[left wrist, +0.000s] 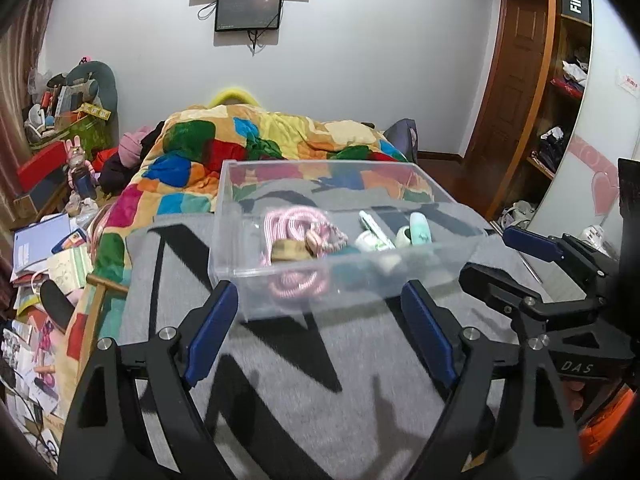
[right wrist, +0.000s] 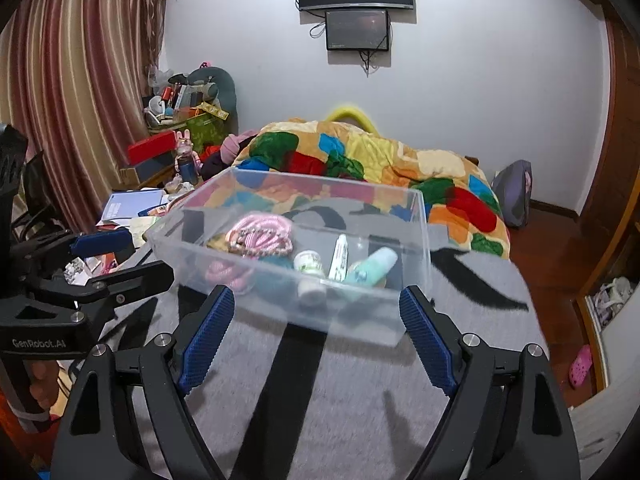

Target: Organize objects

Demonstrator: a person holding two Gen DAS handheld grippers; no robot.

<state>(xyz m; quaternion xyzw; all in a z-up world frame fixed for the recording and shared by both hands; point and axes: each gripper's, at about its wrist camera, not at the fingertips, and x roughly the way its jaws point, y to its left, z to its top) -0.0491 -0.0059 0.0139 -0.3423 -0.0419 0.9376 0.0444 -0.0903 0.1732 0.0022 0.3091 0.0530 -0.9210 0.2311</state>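
A clear plastic bin (left wrist: 236, 216) (right wrist: 416, 240) stands on a grey blanket with black stripes (left wrist: 320, 380) (right wrist: 360, 392) on the bed. In it lie a coiled pink cord (left wrist: 288, 220) (right wrist: 260, 236), a small white jar (right wrist: 309, 262), a white tube (left wrist: 374, 224) (right wrist: 339, 256) and a mint-green bottle (left wrist: 420, 228) (right wrist: 372, 266). My left gripper (left wrist: 316, 312) is open and empty, just in front of the bin's near wall. My right gripper (right wrist: 316, 316) is open and empty, also just before the bin. Each gripper shows at the side of the other's view (left wrist: 512, 256) (right wrist: 120, 256).
A colourful patchwork quilt (left wrist: 248, 140) (right wrist: 360, 160) is heaped behind the bin. Papers and boxes (left wrist: 44, 248) (right wrist: 132, 204) clutter the floor to the left of the bed. A wooden shelf unit (left wrist: 560, 92) stands at the right, curtains (right wrist: 80, 72) at the left.
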